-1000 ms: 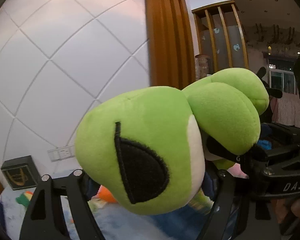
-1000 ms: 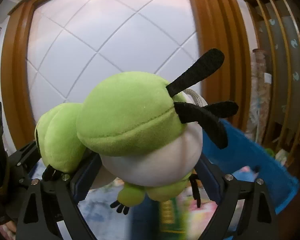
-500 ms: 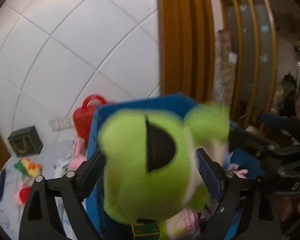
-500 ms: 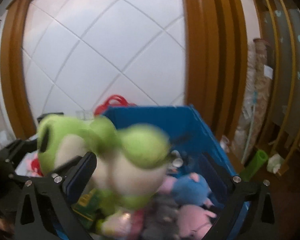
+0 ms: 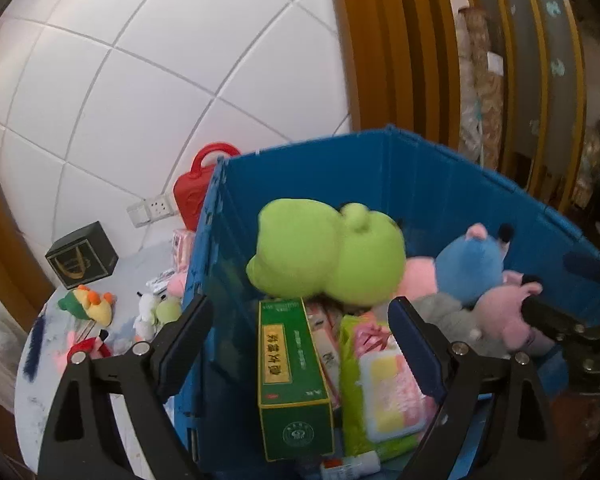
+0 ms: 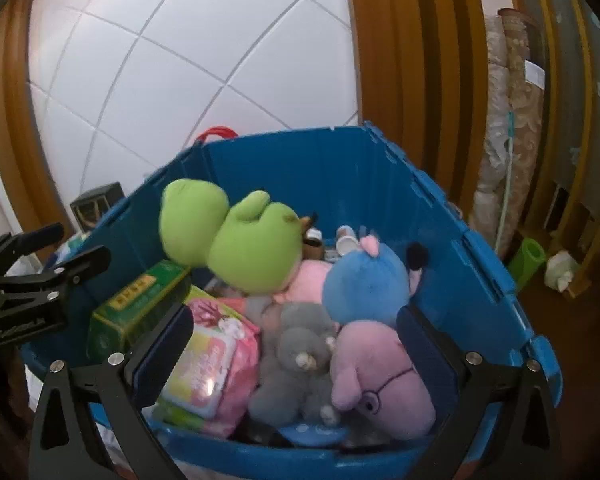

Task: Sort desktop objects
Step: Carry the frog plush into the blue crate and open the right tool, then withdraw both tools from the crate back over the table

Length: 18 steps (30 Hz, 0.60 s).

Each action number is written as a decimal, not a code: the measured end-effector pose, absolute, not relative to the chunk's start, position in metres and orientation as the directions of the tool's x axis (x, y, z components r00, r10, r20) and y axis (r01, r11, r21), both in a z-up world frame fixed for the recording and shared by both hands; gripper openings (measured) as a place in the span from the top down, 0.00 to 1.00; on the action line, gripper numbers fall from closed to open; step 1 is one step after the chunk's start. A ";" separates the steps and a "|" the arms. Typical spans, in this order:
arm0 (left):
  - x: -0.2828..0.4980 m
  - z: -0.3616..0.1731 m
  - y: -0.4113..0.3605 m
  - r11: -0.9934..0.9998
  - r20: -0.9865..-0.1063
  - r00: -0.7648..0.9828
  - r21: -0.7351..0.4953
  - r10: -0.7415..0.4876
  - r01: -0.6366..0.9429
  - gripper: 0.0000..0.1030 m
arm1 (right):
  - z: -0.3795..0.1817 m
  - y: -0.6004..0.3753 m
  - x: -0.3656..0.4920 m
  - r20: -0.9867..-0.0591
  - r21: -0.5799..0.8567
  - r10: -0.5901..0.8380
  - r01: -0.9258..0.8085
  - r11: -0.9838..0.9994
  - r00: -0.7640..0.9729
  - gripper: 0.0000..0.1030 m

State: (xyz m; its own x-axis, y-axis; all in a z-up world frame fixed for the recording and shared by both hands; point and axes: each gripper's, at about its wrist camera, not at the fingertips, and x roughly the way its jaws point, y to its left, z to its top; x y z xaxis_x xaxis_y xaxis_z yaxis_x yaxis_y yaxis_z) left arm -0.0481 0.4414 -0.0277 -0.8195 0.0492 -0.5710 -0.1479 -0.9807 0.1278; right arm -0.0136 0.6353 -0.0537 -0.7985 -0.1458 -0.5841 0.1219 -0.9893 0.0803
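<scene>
A green plush frog [image 5: 328,256] [image 6: 240,236] lies inside the blue bin [image 5: 440,184] [image 6: 320,168], on top of other toys and apart from both grippers. My left gripper [image 5: 300,312] hangs open over the bin's near left side, above a green box [image 5: 292,372]. Over the bin's near edge my right gripper [image 6: 296,320] stands wide open, with a grey plush [image 6: 296,360] and a pink plush [image 6: 380,380] below it. Neither gripper holds anything. The left gripper's body [image 6: 40,276] shows at the left in the right wrist view.
The bin also holds a blue plush [image 6: 364,284] and a pink wipes pack [image 6: 208,368]. Left of the bin, the pale table [image 5: 40,392] carries small plush toys [image 5: 88,308], a black box [image 5: 82,260] and a red case [image 5: 196,188]. A white panelled wall stands behind.
Both grippers held the green frog up high, then swung down over the bin and opened. The frog dropped out of them and now rests in the bin.
</scene>
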 end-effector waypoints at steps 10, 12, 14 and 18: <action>-0.017 -0.027 0.419 -0.980 -0.545 -0.834 0.103 0.087 -0.169 0.13 | -0.056 0.607 0.007 -0.581 0.010 -0.072 0.081 -0.997 -0.811 0.00; -0.007 -0.024 0.411 -0.978 -0.537 -0.838 0.101 0.101 -0.183 0.13 | -0.052 0.597 0.018 -0.579 -0.010 -0.056 0.076 -0.997 -0.813 0.00; -0.002 -0.023 0.405 -0.978 -0.536 -0.837 0.094 0.109 -0.188 0.13 | -0.046 0.583 0.029 -0.578 -0.056 -0.012 0.054 -0.997 -0.816 0.00; 0.001 -0.023 0.396 -0.980 -0.567 -0.815 0.063 0.122 -0.191 0.13 | -0.038 0.568 0.037 -0.591 -0.135 0.073 0.009 -0.991 -0.803 0.00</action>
